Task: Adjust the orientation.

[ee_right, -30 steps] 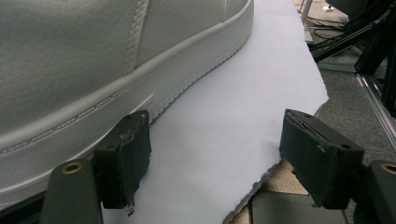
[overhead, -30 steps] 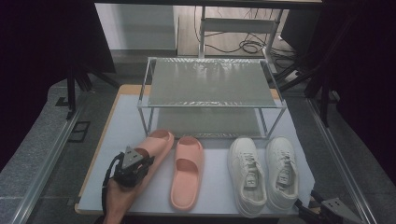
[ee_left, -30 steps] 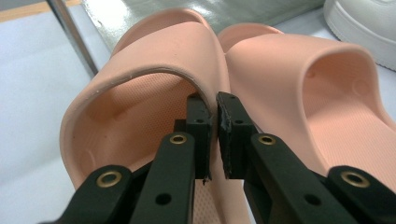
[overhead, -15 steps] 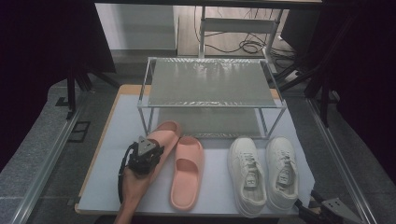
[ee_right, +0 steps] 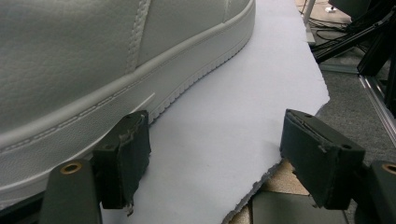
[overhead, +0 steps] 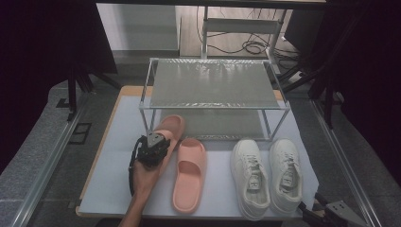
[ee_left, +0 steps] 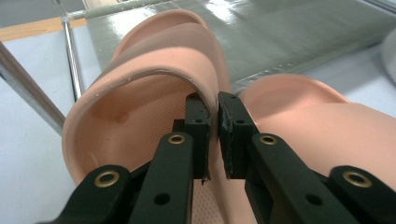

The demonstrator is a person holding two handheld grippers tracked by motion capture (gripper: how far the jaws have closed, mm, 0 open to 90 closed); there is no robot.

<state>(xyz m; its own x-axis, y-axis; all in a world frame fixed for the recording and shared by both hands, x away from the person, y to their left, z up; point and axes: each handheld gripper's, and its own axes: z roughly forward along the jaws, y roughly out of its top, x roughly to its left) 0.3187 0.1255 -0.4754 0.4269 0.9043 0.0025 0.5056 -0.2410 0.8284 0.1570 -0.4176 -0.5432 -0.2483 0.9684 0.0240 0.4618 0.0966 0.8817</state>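
Pink slipper [overhead: 166, 137] lay with its toe under the wire rack [overhead: 213, 85]; we had our left gripper [ee_left: 212, 128] pinching its strap, while our right gripper [ee_right: 212, 161] stood spread beside a white sneaker [ee_right: 93, 60].

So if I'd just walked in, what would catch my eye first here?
Probably the pink slipper at the left of the table, its side wall pinched in the left gripper and its toe pointed under the two-level metal rack. Its twin lies flat beside it, and a pair of white sneakers sits to the right, with the right gripper open beside the outer one.
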